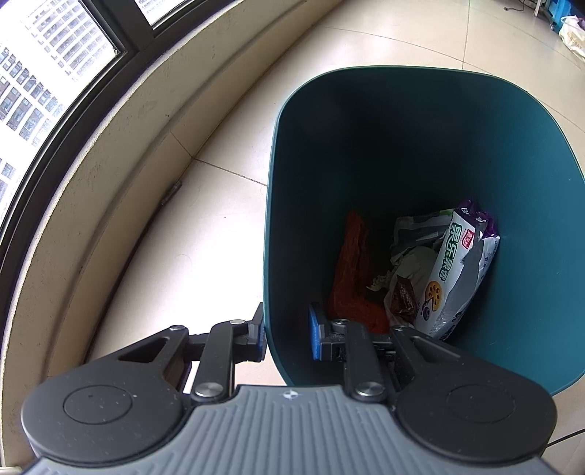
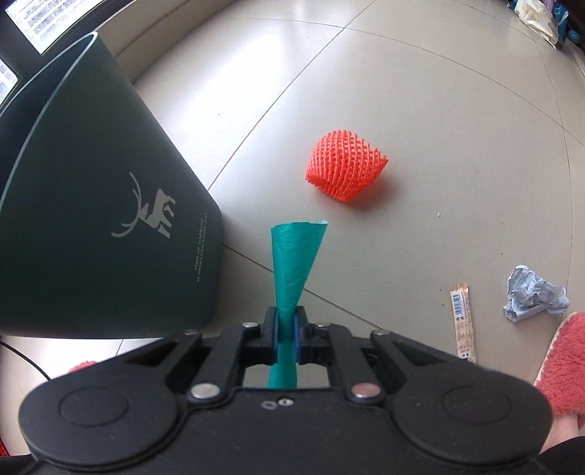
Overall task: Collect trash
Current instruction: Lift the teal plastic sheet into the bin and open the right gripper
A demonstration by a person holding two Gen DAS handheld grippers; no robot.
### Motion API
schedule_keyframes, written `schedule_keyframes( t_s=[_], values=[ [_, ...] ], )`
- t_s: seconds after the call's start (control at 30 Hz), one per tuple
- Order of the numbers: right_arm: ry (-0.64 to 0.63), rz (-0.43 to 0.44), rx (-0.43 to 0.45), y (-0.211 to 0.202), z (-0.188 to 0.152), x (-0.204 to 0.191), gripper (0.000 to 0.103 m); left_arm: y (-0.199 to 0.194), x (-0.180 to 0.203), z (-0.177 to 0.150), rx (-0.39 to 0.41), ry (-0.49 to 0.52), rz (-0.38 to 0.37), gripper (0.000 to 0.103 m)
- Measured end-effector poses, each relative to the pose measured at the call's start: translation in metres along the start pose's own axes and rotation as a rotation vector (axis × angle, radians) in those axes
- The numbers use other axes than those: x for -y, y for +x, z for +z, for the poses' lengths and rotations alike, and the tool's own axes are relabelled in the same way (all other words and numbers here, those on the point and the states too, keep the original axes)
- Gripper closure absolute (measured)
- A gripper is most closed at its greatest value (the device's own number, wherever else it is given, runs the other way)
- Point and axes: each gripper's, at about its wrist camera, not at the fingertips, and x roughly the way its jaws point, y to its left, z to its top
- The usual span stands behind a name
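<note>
A dark green trash bin (image 1: 402,120) stands on the tiled floor by the window wall. It holds an orange net (image 1: 351,266), a white snack bag (image 1: 453,270) and crumpled wrappers. My left gripper (image 1: 287,334) straddles the bin's near wall, one finger outside and one inside, with a gap left at the inner pad. My right gripper (image 2: 287,330) is shut on a twisted teal plastic bag (image 2: 296,255) that sticks up between the fingers, right of the bin (image 2: 95,204). An orange foam net (image 2: 345,166), a stick wrapper (image 2: 461,321) and crumpled paper (image 2: 532,294) lie on the floor.
A window and low beige wall (image 1: 91,175) run along the left of the bin. A red fuzzy slipper (image 2: 565,361) is at the right edge. Bags (image 2: 537,18) lie at the far right of the floor. A black cable (image 2: 25,358) runs beside the bin's base.
</note>
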Motion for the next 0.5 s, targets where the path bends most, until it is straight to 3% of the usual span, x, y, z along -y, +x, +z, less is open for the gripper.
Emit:
schedule_keyframes(
  t_s=[0.17,0.33,0.5],
  values=[
    [-0.095,0.038,0.126,-0.073,0.023,-0.019,0.097,-0.001,-0.002,0.002,-0.003,-0.004,-0.006,0.083],
    [-0.124,0.128,0.242,-0.136,0.054,-0.040,0.097,-0.004,-0.005,0.003,0.002,-0.003,-0.013,0.083],
    [-0.193,0.223,0.286,-0.161,0.075,-0.072,0.096,-0.007,-0.007,0.003,0.002,-0.005,-0.019,0.083]
  ],
)
